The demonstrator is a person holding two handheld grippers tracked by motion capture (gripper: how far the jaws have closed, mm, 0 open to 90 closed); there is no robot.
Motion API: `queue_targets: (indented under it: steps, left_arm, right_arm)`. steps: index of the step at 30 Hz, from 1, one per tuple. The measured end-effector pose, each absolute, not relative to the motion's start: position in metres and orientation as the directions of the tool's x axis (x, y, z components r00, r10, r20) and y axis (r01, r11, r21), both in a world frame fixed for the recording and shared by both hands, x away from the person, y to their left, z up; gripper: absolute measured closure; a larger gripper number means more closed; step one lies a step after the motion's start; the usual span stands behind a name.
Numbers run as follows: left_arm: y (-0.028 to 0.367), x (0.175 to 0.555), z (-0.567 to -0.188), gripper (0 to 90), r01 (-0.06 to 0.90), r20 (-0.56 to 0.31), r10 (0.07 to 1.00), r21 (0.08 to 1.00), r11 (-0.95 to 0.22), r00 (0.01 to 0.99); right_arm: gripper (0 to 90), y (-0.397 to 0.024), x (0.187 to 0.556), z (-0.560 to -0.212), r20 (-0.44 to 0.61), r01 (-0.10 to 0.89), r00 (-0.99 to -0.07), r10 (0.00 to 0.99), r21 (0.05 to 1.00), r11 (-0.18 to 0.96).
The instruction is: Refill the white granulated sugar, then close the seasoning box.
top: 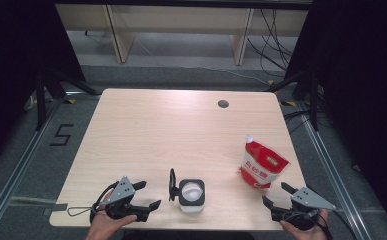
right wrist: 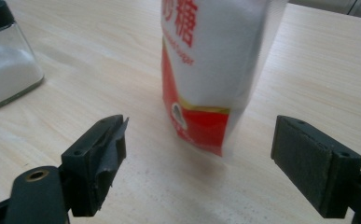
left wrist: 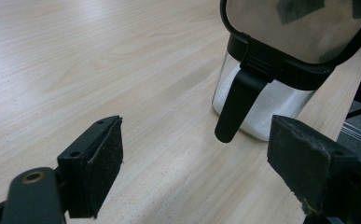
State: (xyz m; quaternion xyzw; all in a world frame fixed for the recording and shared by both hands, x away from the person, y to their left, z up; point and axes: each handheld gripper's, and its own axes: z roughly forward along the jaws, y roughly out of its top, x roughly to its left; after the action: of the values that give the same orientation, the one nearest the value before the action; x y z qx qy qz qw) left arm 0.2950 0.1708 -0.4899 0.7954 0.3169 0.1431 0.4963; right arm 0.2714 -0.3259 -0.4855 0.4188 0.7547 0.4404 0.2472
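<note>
At the near edge of the desk [top: 146,125], the left hand-held gripper [top: 143,195] rests with its jaws spread apart and nothing between them. Just beside it toward the middle stands the glass jar [top: 192,196] of white powder, its black-rimmed lid [top: 172,184] flipped up on the side facing that gripper. At the near right corner, the right hand-held gripper [top: 277,195] also has its jaws wide apart, empty, aimed at the red-and-white pouch [top: 262,165], which stands upright just beyond the jaw tips, close to the right edge. The jar and pouch are well apart. Farther off, the desk surface lies bare up to a small round hole [top: 223,104] near the far edge.
</note>
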Motion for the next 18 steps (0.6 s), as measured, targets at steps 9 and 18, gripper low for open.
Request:
queue_targets:
  steps: [9, 18]
  left_arm:
    - [0.1695, 0.2953, -0.4894, 17.8, 0.360, -0.095, 0.641, 0.884, -0.297, 0.761]
    - [0.1703, 0.2951, -0.4867, 19.4, 0.371, -0.119, 0.650, 0.890, -0.266, 0.751]
  right_arm:
    - [17.7, -0.3209, 0.2649, -0.4862, -0.001, 0.424, -0.545, 0.839, 0.862, 0.277]
    - [17.5, -0.3161, 0.2620, -0.4859, -0.021, 0.427, -0.563, 0.826, 0.848, 0.313]
